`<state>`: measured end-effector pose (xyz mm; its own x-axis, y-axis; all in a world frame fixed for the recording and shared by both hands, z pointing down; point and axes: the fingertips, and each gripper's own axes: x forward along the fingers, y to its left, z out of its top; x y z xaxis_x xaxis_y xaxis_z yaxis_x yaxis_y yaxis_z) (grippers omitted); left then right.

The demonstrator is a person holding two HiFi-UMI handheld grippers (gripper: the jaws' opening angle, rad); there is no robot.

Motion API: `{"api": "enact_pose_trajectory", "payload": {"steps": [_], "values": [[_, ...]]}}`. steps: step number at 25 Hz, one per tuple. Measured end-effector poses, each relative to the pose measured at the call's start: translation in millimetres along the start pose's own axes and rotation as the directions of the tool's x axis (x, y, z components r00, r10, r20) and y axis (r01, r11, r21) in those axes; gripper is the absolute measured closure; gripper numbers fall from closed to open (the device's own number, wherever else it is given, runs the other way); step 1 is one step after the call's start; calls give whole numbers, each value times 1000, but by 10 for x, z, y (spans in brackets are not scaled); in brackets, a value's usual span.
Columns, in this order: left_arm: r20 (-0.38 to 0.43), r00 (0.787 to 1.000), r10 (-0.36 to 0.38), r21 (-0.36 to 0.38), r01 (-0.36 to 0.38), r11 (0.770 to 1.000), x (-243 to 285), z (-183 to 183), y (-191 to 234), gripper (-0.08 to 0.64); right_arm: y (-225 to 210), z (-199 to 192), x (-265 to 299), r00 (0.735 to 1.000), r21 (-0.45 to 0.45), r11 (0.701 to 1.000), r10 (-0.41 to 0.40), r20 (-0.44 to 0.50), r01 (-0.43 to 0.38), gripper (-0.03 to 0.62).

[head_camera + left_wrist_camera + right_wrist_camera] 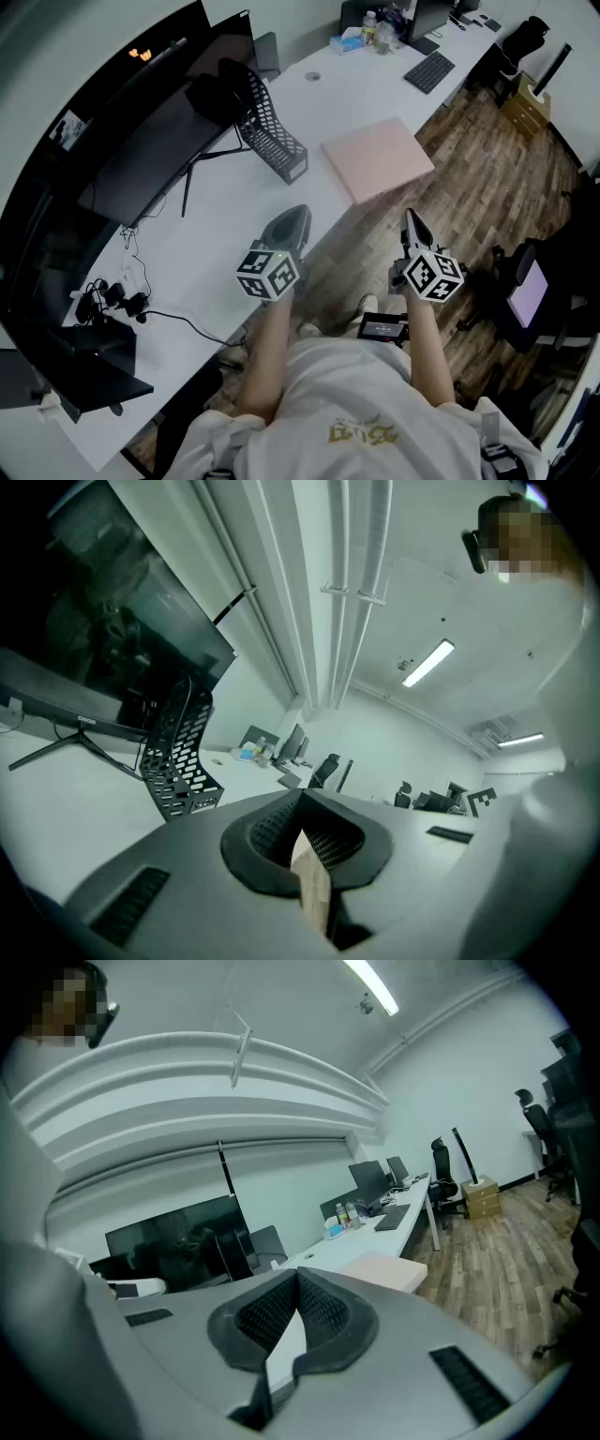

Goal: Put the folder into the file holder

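Head view: the pink folder [377, 159] lies flat on the desk [187, 272], just right of the black holder [272, 131]. The left gripper [298, 216] and right gripper [411, 220] are nearer, not touching it. Left gripper view: jaws closed, holding nothing. Right gripper view: jaws closed and empty too

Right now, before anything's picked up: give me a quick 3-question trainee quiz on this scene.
1. Fill in: in the head view, the pink folder lies to the ____ of the black file holder.
2. True or false: the folder already stands in the file holder.
3. The left tongs and right tongs are: A) both shut and empty, B) both wide open, C) gripping the folder together.
Key: 1 right; 2 false; 3 A.
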<state>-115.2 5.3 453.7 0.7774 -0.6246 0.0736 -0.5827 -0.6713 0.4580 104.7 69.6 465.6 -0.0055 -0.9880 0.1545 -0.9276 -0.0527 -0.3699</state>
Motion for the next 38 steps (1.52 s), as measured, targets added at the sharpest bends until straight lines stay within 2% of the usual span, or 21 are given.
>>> {"api": "enact_pose_trajectory", "payload": {"steps": [9, 12, 13, 14, 15, 16, 17, 19, 23, 27, 32, 36, 38], "values": [[-25, 999, -24, 6, 24, 1000, 21, -75, -85, 545, -75, -58, -129, 1000, 17, 999, -29, -1, 29, 582], [-73, 997, -24, 65, 28, 997, 60, -150, -99, 534, -80, -24, -156, 999, 88, 996, -17, 28, 15, 581], [-104, 994, -23, 94, 33, 995, 87, -197, -109, 414, -88, -16, -160, 999, 118, 993, -11, 35, 7, 581], [-135, 991, -25, 118, 41, 992, 118, -246, -126, 343, -102, -18, -163, 999, 147, 989, -3, 36, -2, 570], [-160, 987, -29, 135, 51, 990, 148, -287, -147, 323, -119, -29, -166, 999, 180, 984, 8, 31, -13, 474], [-178, 983, -35, 147, 62, 987, 176, -319, -169, 319, -140, -43, -175, 1000, 222, 975, 18, 26, -23, 389], [-190, 981, -41, 156, 71, 985, 202, -343, -190, 321, -162, -50, -192, 999, 267, 963, 23, 25, -29, 378], [-197, 979, -55, 162, 87, 983, 262, -373, -222, 330, -194, -37, -229, 999, 323, 946, 28, 35, -38, 385], [-220, 972, -79, 137, 111, 984, 432, -485, -290, 331, -354, -13, -210, 999, 346, 938, 19, 35, -29, 363], [-245, 967, -65, 140, 101, 985, 711, -531, -272, 331, -654, -32, -46, 1000, 400, 916, 13, 25, -22, 337], [-282, 959, -38, 139, 80, 987, 1191, -593, -197, 333, -1108, -16, 347, 999, 518, 855, 7, 31, -22, 328], [-302, 953, -28, 147, 75, 986, 1714, -632, -193, 334, -1485, 65, 694, 1000, 542, 840, 13, 12, -17, 324], [-324, 946, -27, 156, 82, 984, 1963, -682, -197, 334, -1671, 66, 841, 1000, 569, 822, 10, 4, -11, 322]]}}
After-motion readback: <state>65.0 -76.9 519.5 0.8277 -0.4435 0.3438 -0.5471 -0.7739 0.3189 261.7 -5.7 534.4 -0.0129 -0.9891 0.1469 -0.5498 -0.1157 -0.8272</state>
